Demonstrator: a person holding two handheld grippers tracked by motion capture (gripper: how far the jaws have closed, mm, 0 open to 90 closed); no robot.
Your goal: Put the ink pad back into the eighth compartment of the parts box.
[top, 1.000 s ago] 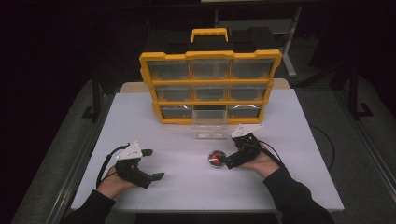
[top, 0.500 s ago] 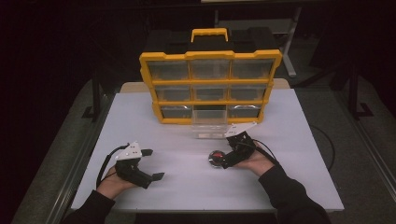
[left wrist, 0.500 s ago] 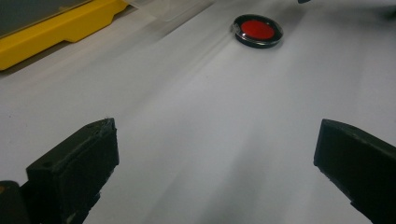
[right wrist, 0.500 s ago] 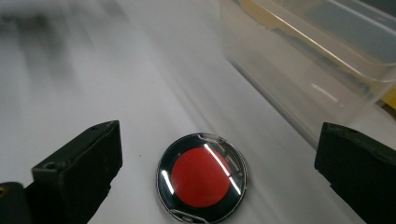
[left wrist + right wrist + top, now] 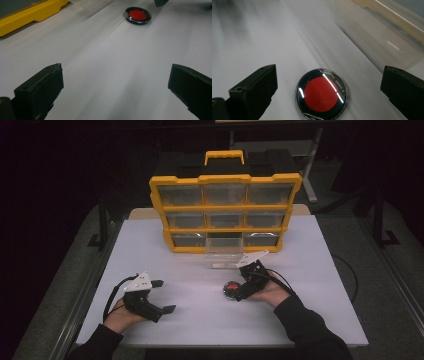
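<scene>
**Red Disc Framed Between Open Jaws on White Counter**

Darkness is surrounding the white counter (image 5: 310, 320) in the high view, where a yellow organizer case (image 5: 225, 212) with clear drawers is standing upright at the far side. One clear drawer (image 5: 223, 253) is being left pulled out from the bottom row, resting on the counter just in front of the case. The round red disc (image 5: 232, 288) with a black rim is lying flat on the counter, near that drawer and toward the person. The right hand-held gripper (image 5: 239, 290) is being held low beside the disc, its tips just at the disc's edge. The left hand-held gripper (image 5: 163, 296) is being held well apart from it, over bare counter, with its jaws spread wide.

From the left gripper view, both black jaws are being shown far apart with nothing between them; the red disc (image 5: 138, 15) is lying farther off, and a yellow edge of the case (image 5: 30, 15) is being seen at the upper left.

From the right gripper view, the jaws are being held wide, and the red disc (image 5: 321, 94) is lying flat between them without being touched. The clear drawer (image 5: 377, 45) is being seen, blurred, at the upper right.
</scene>
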